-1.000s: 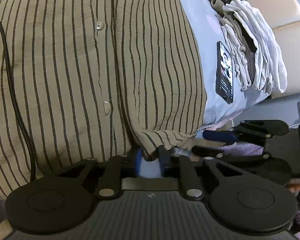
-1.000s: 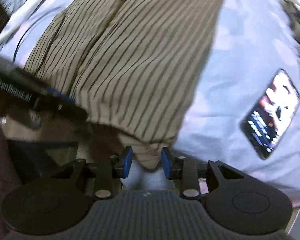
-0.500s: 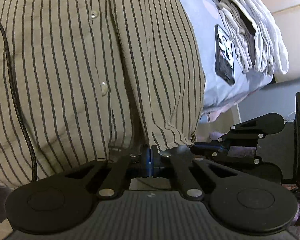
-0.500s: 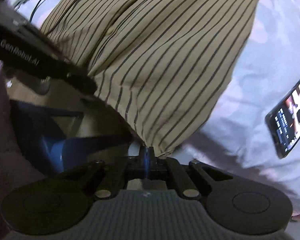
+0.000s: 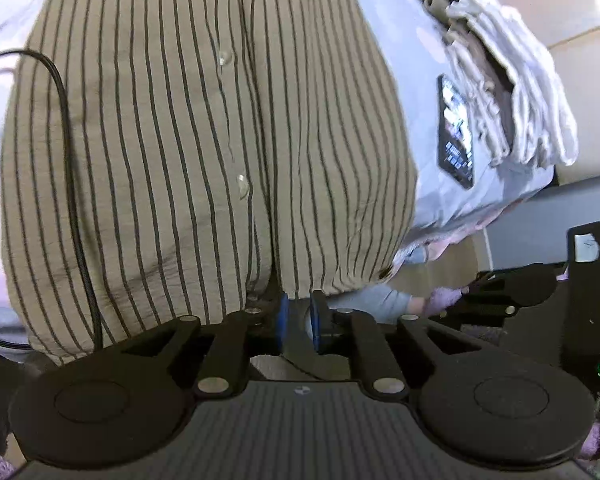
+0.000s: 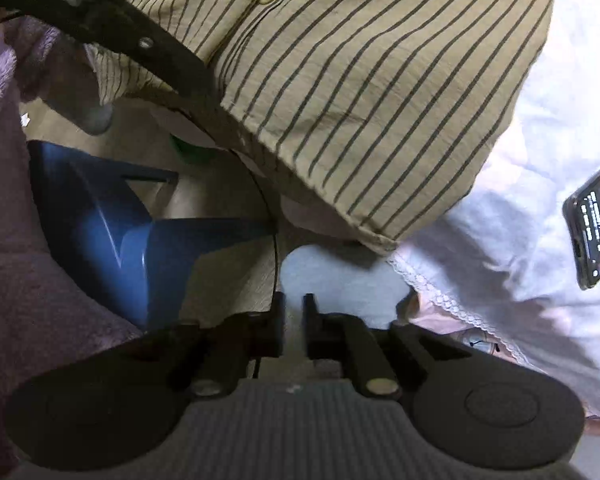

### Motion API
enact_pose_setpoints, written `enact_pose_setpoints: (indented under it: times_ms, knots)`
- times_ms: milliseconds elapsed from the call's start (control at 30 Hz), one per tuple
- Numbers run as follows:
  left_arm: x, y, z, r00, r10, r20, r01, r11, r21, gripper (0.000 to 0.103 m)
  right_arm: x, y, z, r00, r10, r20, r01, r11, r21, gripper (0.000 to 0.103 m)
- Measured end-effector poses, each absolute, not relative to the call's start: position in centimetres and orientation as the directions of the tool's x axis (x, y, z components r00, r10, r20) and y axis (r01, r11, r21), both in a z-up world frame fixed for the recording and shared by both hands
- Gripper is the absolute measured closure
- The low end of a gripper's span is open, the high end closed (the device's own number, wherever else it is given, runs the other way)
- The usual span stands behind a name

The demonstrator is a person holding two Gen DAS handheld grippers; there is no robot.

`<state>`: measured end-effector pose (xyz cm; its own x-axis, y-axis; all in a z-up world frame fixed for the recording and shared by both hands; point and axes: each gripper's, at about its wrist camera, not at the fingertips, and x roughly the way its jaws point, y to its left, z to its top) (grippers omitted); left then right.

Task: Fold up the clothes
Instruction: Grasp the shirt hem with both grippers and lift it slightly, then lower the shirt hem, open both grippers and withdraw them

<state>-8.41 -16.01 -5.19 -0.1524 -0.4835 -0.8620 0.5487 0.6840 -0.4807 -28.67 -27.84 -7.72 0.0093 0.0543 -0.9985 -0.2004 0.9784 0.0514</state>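
Note:
A tan shirt with dark stripes [image 5: 204, 152] lies buttoned and spread on the pale bed sheet [image 5: 432, 184]. My left gripper [image 5: 298, 314] is at the shirt's near hem. Its jaws are opening, its blue pads [image 5: 283, 320] stand a little apart, and the hem ends just at their tips without being pinched. In the right wrist view the shirt [image 6: 380, 92] has its near corner hanging over the bed's edge. My right gripper [image 6: 294, 314] is below that corner and clear of it, its jaws opening with nothing between them.
A lit phone [image 5: 456, 132] [image 6: 596, 224] lies on the sheet to the shirt's right. Beyond it is a stack of folded white and grey clothes [image 5: 512, 92]. A black cable [image 5: 72, 184] crosses the shirt's left side. A blue plastic object [image 6: 120, 232] stands on the floor by the bed.
Both grippers closed on the shirt's near hem half a second ago and have since parted. The left one has risen; the right one has drawn away from the corner.

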Motion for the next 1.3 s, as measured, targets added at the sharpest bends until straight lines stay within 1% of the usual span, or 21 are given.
enact_pose_setpoints:
  times_ms: [67, 133, 167, 200, 267, 333, 433, 533, 667, 767, 800, 933, 967, 1033, 1167, 1233, 1267, 1300]
  knots:
    - [-8.4, -15.3, -4.1, -0.113, -0.511, -0.852, 0.543, 0.686, -0.484, 0.094, -28.4, -27.9, -7.1, 0.045, 0.058, -0.997, -0.185, 0.982, 0.049, 0.079]
    - [-8.3, -14.4, -3.2, -0.078, -0.536, -0.841, 0.515, 0.701, -0.494, 0.094, -27.9, -28.3, -5.8, 0.105, 0.075, -0.992, -0.163, 0.985, 0.057, 0.076]
    - [-8.2, -13.7, -2.8, -0.059, -0.549, -0.834, 0.489, 0.712, -0.504, 0.094, -27.6, -28.5, -5.1, 0.133, 0.081, -0.988, -0.150, 0.987, 0.061, 0.073]
    - [-8.2, -13.0, -2.4, -0.035, -0.562, -0.826, 0.461, 0.725, -0.512, 0.094, -27.2, -28.7, -4.4, 0.162, 0.087, -0.983, -0.136, 0.989, 0.065, 0.069]
    - [-8.3, -10.9, -1.8, 0.030, -0.577, -0.816, 0.388, 0.759, -0.523, 0.094, -26.2, -29.1, -3.2, 0.215, 0.083, -0.973, -0.115, 0.992, 0.059, 0.068]
    - [-8.4, -8.4, -1.5, 0.093, -0.576, -0.812, 0.278, 0.798, -0.535, 0.094, -24.9, -29.2, -2.3, 0.253, 0.062, -0.965, -0.097, 0.995, 0.039, 0.067]
    - [-9.0, -4.3, -1.7, 0.148, -0.556, -0.818, 0.093, 0.831, -0.548, 0.094, -22.3, -29.6, -1.9, 0.269, 0.021, -0.963, -0.053, 0.999, 0.007, 0.067]
    - [-9.9, -0.7, -1.8, 0.195, -0.502, -0.843, -0.060, 0.852, -0.521, 0.094, -19.9, -30.2, -2.6, 0.257, -0.015, -0.966, -0.007, 1.000, -0.017, 0.067]
    - [-12.0, 2.6, -1.0, 0.216, -0.445, -0.869, -0.189, 0.854, -0.484, 0.094, -16.8, -30.6, -3.1, 0.233, -0.027, -0.972, 0.057, 0.998, -0.014, 0.067]
    - [-13.4, 3.6, 0.2, 0.147, -0.484, -0.862, -0.208, 0.837, -0.506, 0.094, -14.9, -30.3, -2.3, 0.261, -0.002, -0.965, 0.071, 0.997, 0.017, 0.067]
    - [-13.8, 3.8, 0.6, 0.116, -0.515, -0.849, -0.208, 0.824, -0.528, 0.094, -14.4, -30.1, -1.9, 0.277, 0.007, -0.961, 0.069, 0.997, 0.027, 0.067]
    - [-14.8, 4.6, 2.3, -0.053, -0.694, -0.718, -0.196, 0.713, -0.673, 0.094, -12.9, -29.0, -0.7, 0.316, 0.024, -0.948, 0.045, 0.998, 0.040, 0.067]
    - [-15.2, 5.2, 3.2, -0.072, -0.714, -0.697, -0.191, 0.696, -0.693, 0.094, -12.6, -28.7, -0.4, 0.323, 0.029, -0.946, 0.039, 0.998, 0.044, 0.067]
    - [-16.7, 7.1, 6.1, -0.048, -0.684, -0.728, -0.159, 0.724, -0.671, 0.094, -12.4, -27.5, -0.1, 0.339, 0.036, -0.940, 0.026, 0.999, 0.048, 0.067]
    - [-19.1, 10.7, 11.2, -0.001, -0.617, -0.787, -0.157, 0.777, -0.609, 0.093, -12.0, -26.9, 0.3, 0.354, 0.045, -0.934, 0.020, 0.998, 0.056, 0.067]
    - [-19.4, 11.3, 13.4, 0.034, -0.585, -0.811, -0.109, 0.804, -0.585, 0.093, -11.8, -26.8, 0.5, 0.359, 0.048, -0.932, 0.019, 0.998, 0.059, 0.067]
    - [-19.4, 11.3, 14.8, 0.051, -0.578, -0.814, -0.067, 0.812, -0.580, 0.091, -11.6, -26.9, 0.6, 0.359, 0.049, -0.932, 0.021, 0.998, 0.061, 0.066]
    - [-19.2, 11.0, 15.9, 0.062, -0.582, -0.811, -0.022, 0.811, -0.584, 0.085, -11.5, -27.2, 0.9, 0.359, 0.049, -0.932, 0.023, 0.998, 0.062, 0.067]
